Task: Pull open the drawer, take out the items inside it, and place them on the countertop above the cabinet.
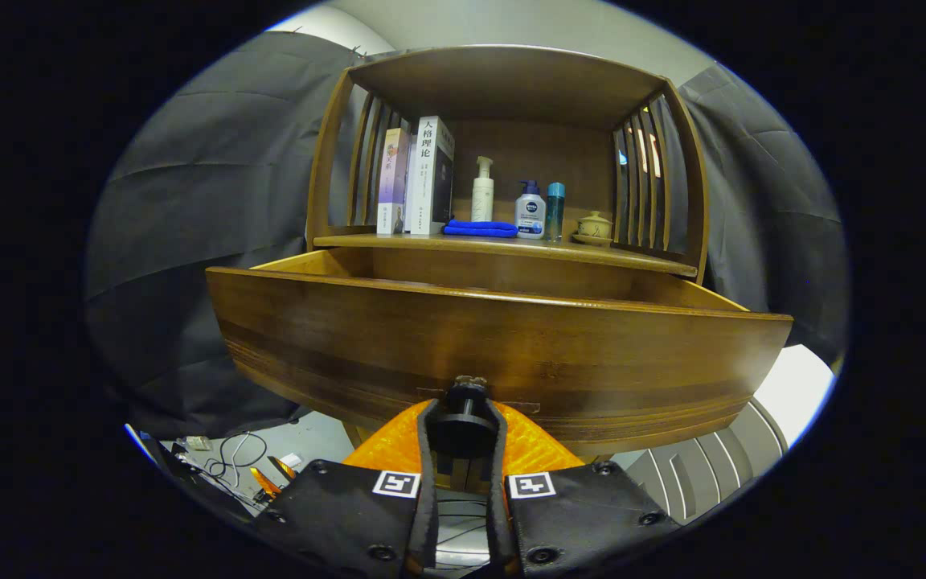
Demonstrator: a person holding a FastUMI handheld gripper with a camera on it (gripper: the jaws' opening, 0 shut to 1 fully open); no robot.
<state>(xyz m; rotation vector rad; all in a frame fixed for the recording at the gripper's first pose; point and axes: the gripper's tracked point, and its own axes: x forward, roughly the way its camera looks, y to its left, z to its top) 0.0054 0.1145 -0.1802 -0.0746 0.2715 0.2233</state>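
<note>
Gripping drawer knob (463, 400) btwn jaws, both sides pressed | drawer (495, 354) pulled out, front just ahead

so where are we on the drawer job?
Done: drawer is pulled well out. In hand: hand-held gripper shut on the drawer knob. Left: taking items out and onto the countertop; the drawer's inside is hidden by its front.

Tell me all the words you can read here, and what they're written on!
"人格理论": on the spine of the tall white book on the shelf.
Purple book beside it: writing too small to read.
White-and-blue bottle: label too blurred to read.
Gripper, closed on the drawer knob: two black-and-white pattern squares, no words.
</note>
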